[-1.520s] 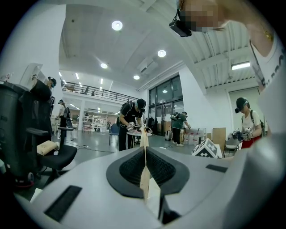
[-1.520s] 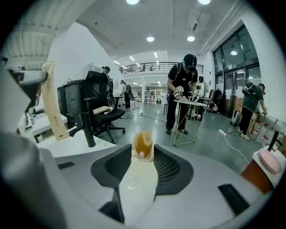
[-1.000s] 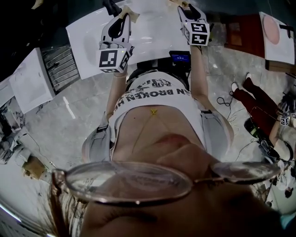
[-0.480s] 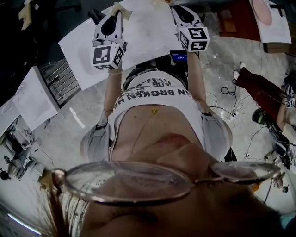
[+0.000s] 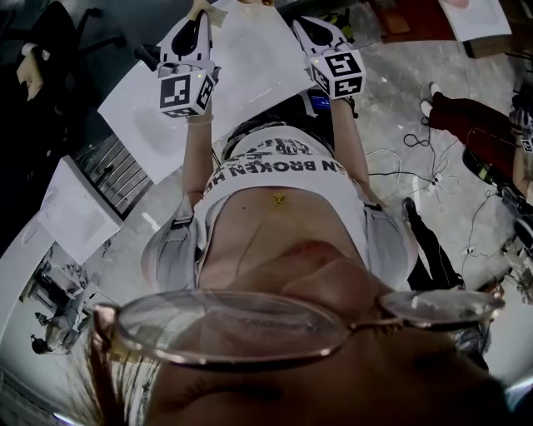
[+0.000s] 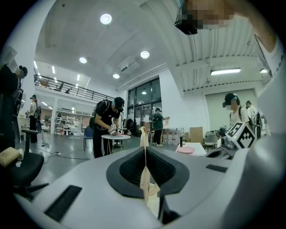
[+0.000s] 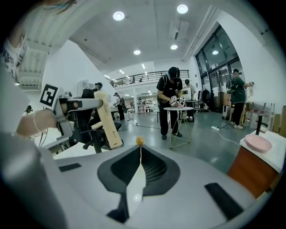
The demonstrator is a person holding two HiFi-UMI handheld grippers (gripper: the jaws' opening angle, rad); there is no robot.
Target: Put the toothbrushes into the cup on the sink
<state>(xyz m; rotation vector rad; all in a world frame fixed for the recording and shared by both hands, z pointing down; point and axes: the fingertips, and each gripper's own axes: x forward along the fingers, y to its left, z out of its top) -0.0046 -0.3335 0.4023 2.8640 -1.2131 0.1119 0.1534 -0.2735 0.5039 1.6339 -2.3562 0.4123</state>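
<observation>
No toothbrush, cup or sink shows in any view. In the head view I hold both grippers up in front of my chest, over a white table (image 5: 250,58). My left gripper (image 5: 198,10) is shut: in the left gripper view its tape-wrapped jaw tips (image 6: 144,147) meet with nothing between them. My right gripper (image 5: 301,23) is shut too, and in its own view the jaws (image 7: 140,154) meet in a thin line and hold nothing. The left gripper's taped jaws (image 7: 107,120) and marker cube (image 7: 49,95) appear at the left of the right gripper view.
This is a large hall. A person in black works at a small round table (image 7: 178,108). A pink dish (image 7: 258,143) lies on a white-topped cabinet at the right. Another white table (image 5: 75,208) stands at the left, cables (image 5: 416,170) lie on the floor, and someone in red trousers (image 5: 454,116) sits at the right.
Both grippers have risen towards the top of the head view and shifted left. The floor and tables have slid across the view as my head turned.
</observation>
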